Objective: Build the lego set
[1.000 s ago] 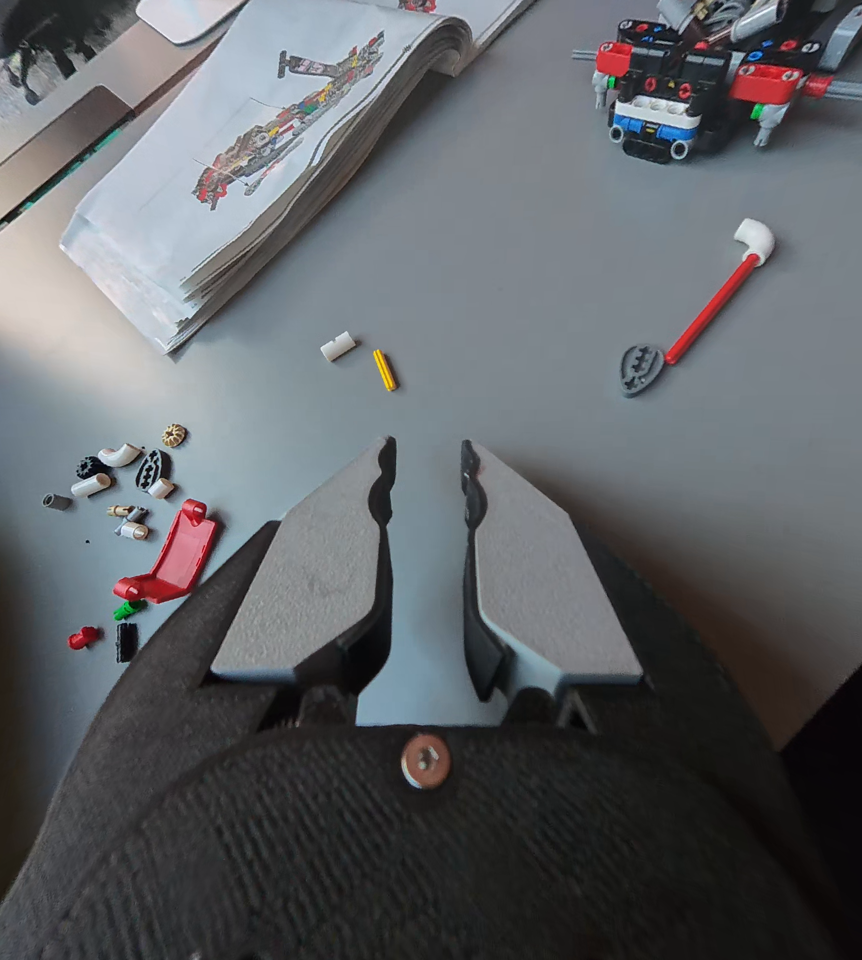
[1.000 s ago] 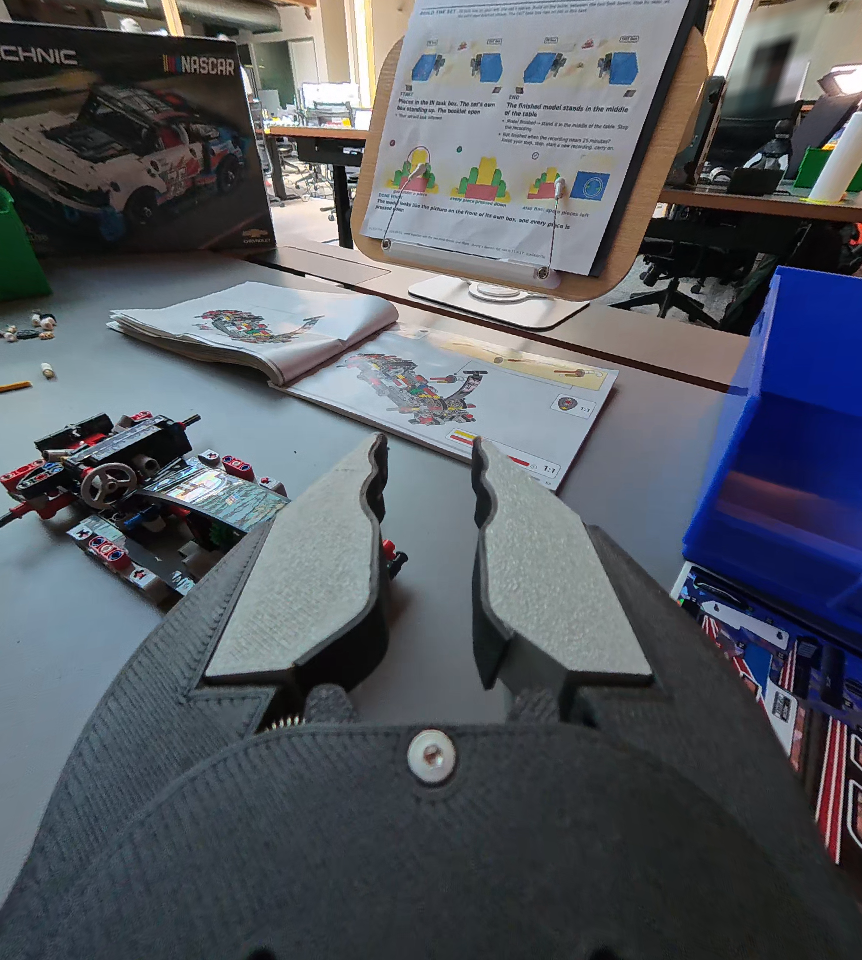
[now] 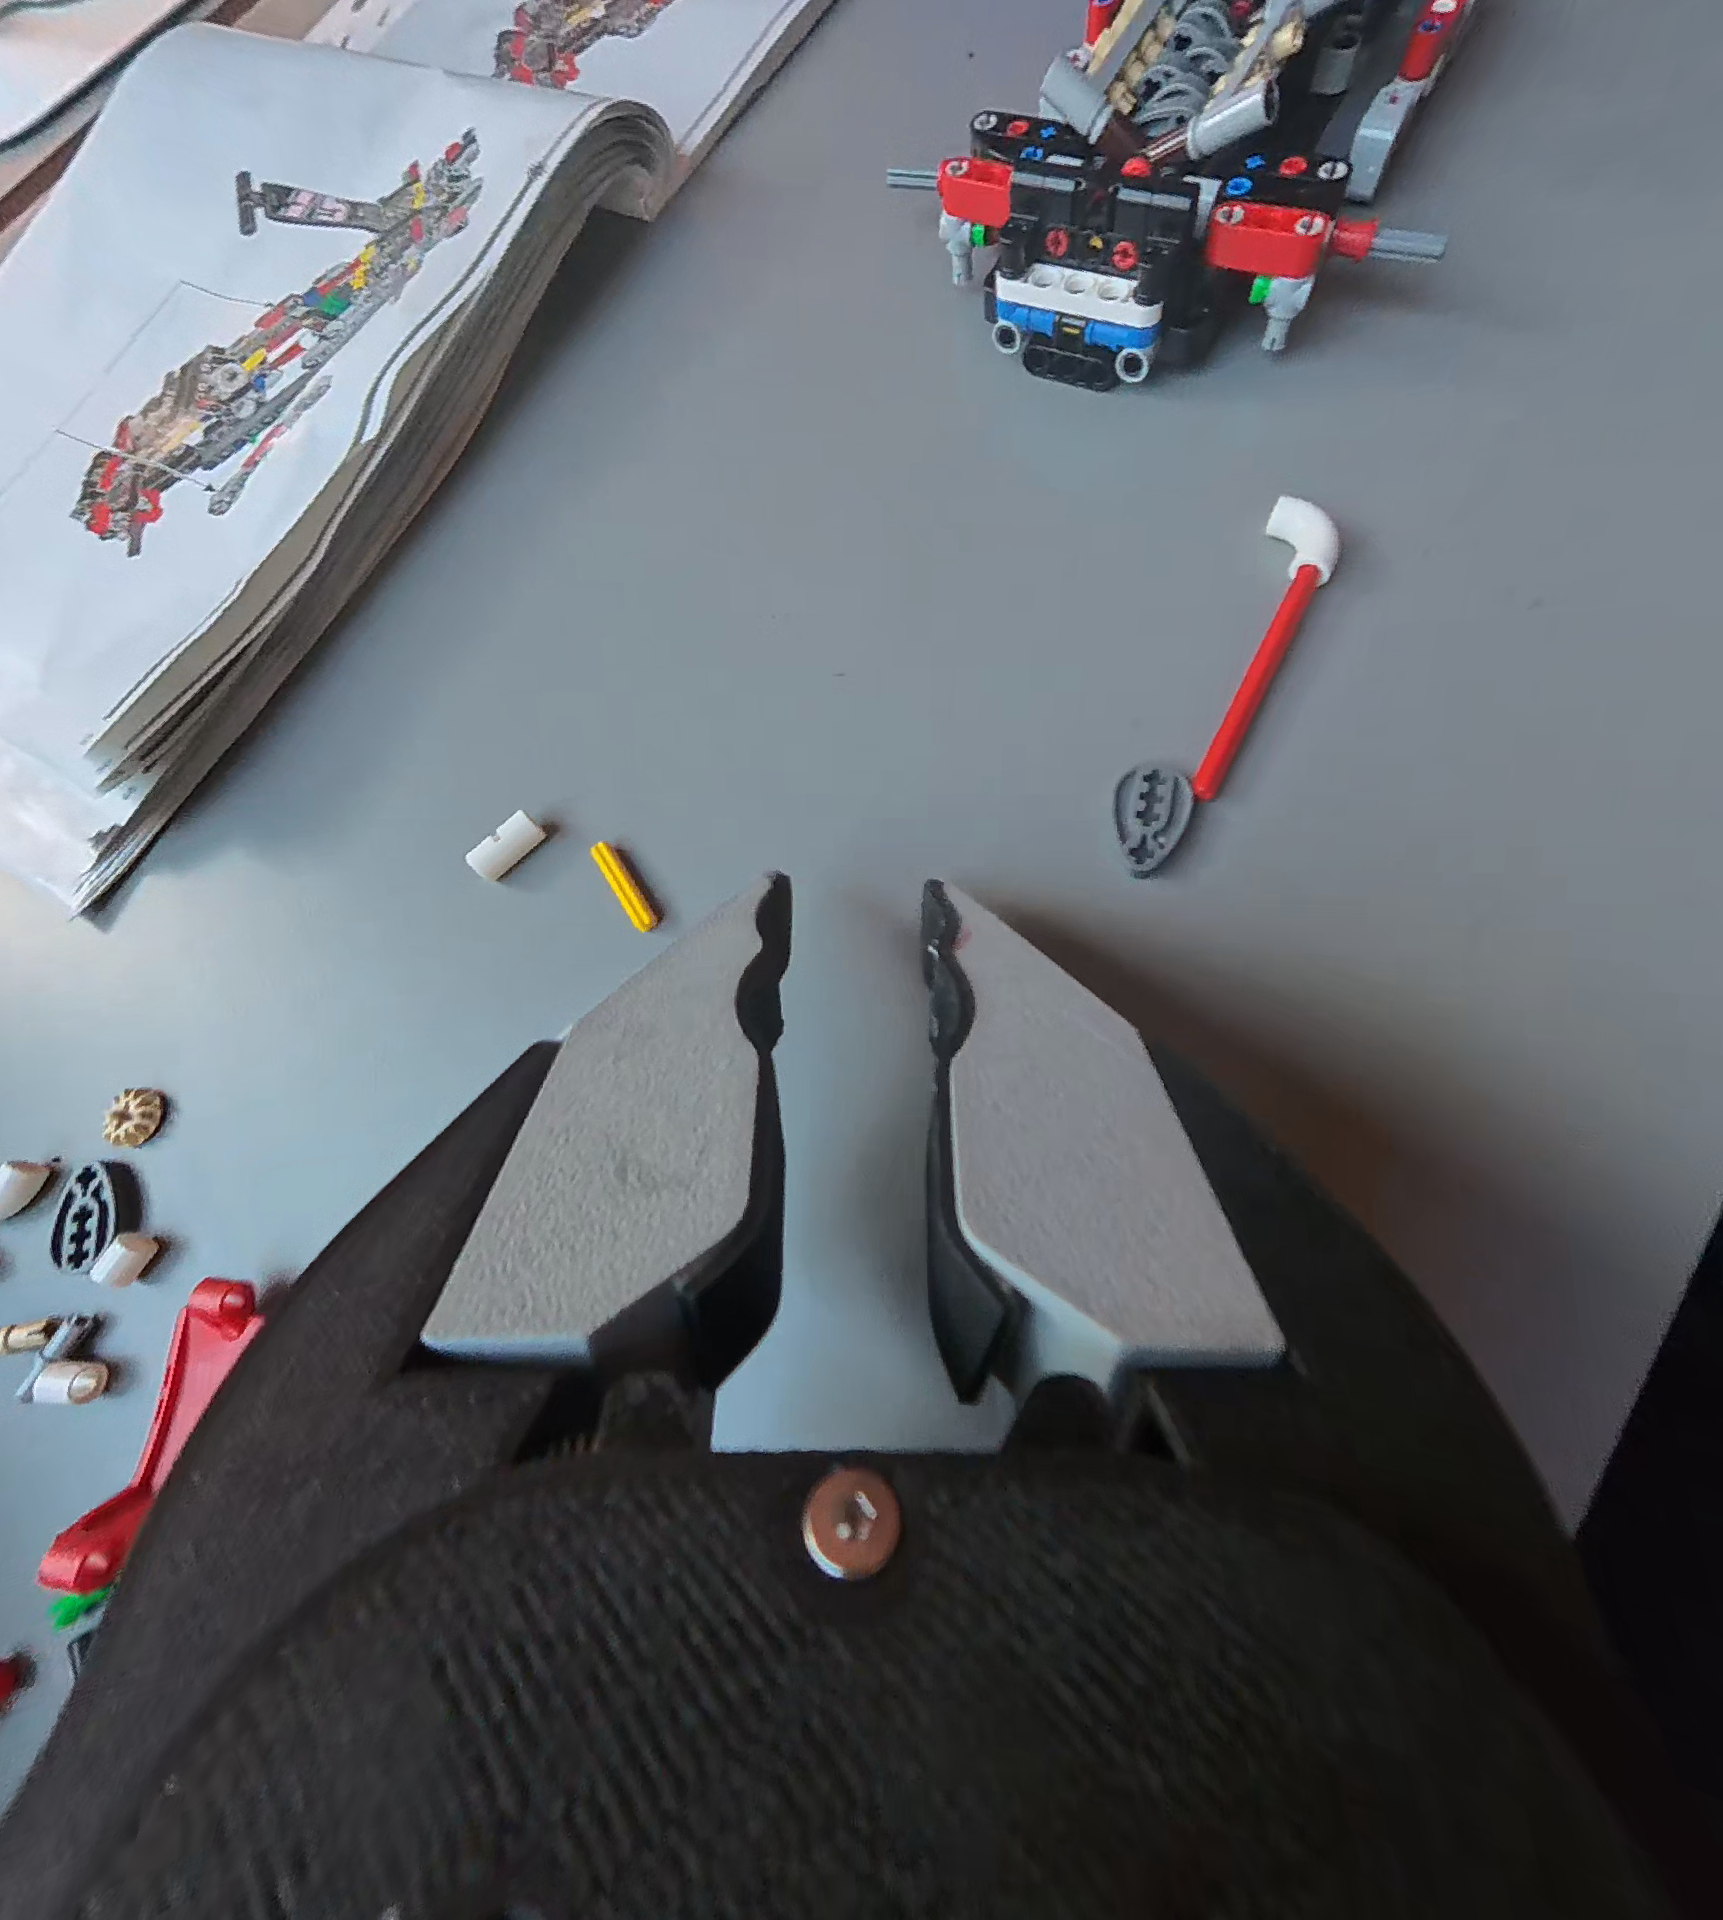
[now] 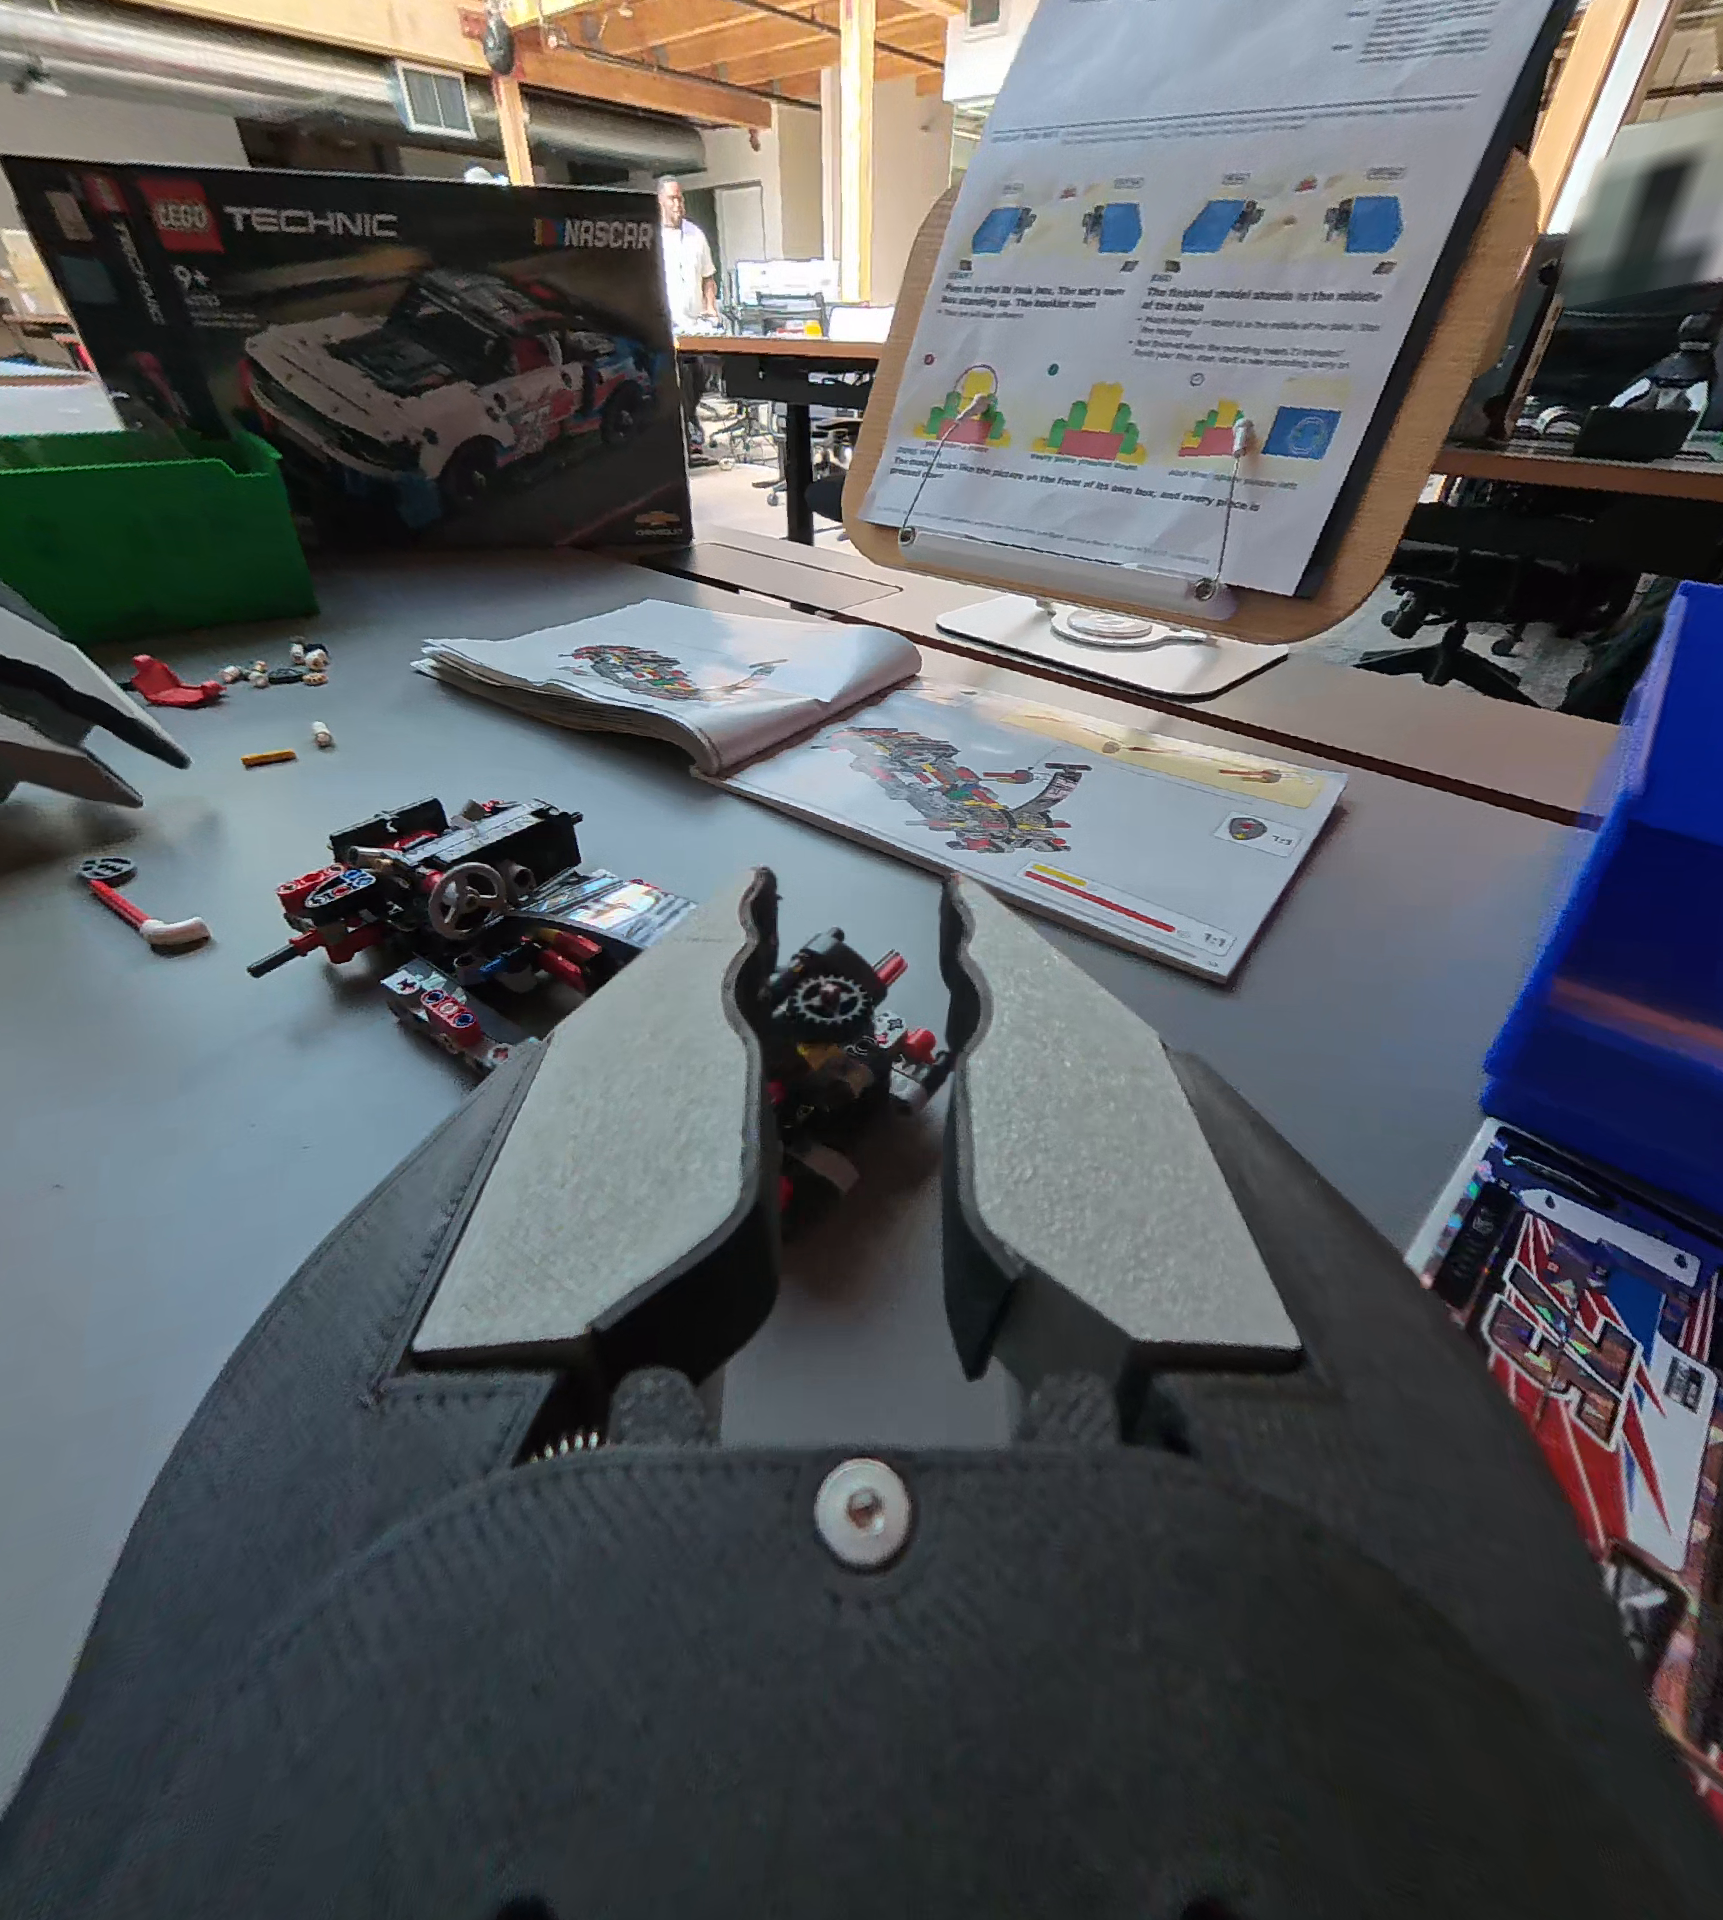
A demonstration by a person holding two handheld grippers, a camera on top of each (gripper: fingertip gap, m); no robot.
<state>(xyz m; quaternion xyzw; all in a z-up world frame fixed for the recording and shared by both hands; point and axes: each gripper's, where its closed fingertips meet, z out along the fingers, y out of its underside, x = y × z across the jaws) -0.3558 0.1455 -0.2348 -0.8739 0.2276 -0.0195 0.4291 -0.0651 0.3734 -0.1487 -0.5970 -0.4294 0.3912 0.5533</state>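
My left gripper (image 3: 855,894) is open and empty, low over the grey table (image 3: 836,582). A yellow axle (image 3: 625,885) and a white connector (image 3: 506,845) lie just left of its fingertips. A grey cam piece (image 3: 1155,819) and a red axle with a white elbow (image 3: 1257,675) lie to its right. My right gripper (image 4: 855,894) is open. The rear end with a black gear (image 4: 826,1003) of the part-built model car (image 4: 462,894) shows between its fingers, resting on the table. The left gripper also shows at the left edge of the right wrist view (image 4: 156,781).
An open instruction booklet (image 4: 940,790) lies behind the model. Small loose parts (image 3: 78,1226) and a red panel (image 3: 176,1423) lie at the left. A green bin (image 4: 98,540), the set's box (image 4: 400,353), a document stand (image 4: 1179,312), a blue bin (image 4: 1688,935) and a sticker sheet (image 4: 1615,1403) ring the table. The grippers' ends are close to 40 centimeters from one another. To reach the grey cam piece (image 3: 1155,819) in a straight line is about 5 centimeters for my left fingers, about 35 centimeters for my right. Seen from the right wrist view (image 4: 96,870) as well.
My right gripper has swung left, so the model's rear end now shows between its fingers and the left gripper has come into its view. My left gripper has edged forward. Both stay open.
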